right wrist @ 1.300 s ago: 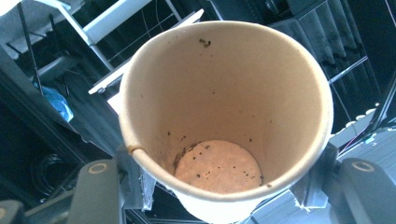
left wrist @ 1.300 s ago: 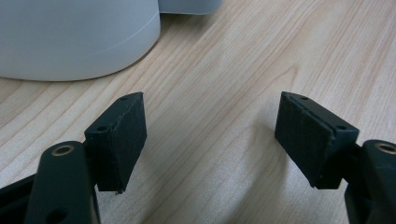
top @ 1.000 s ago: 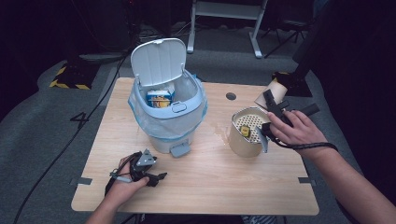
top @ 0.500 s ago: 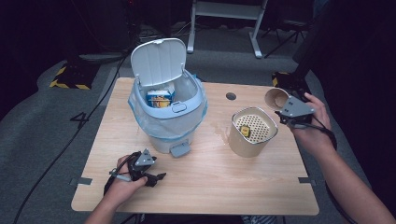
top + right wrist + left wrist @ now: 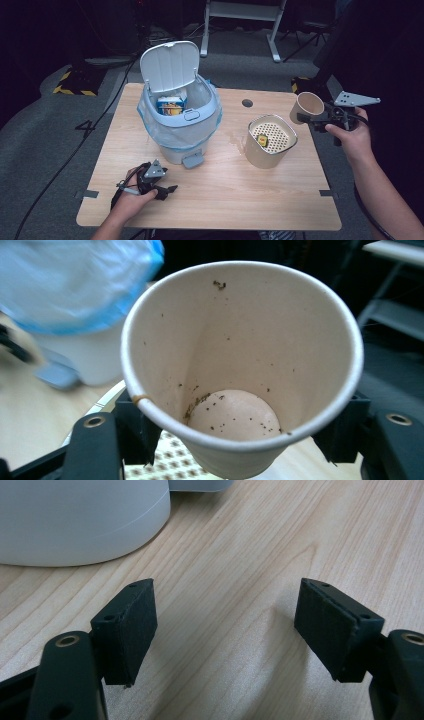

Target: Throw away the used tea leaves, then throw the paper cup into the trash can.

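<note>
Paper cup (image 5: 240, 365) between the right gripper (image 5: 240, 440) jaws (mouth tilted camera-ward)

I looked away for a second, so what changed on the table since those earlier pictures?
The right gripper carried the paper cup from over the strainer pot out past the table's right edge, its jaws having just been opening slightly around the cup. The left gripper and bin stayed put.

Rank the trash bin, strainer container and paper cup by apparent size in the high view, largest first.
1. Trash bin
2. Strainer container
3. Paper cup, held at the table's edge in the right gripper; clearly smallest.
</note>
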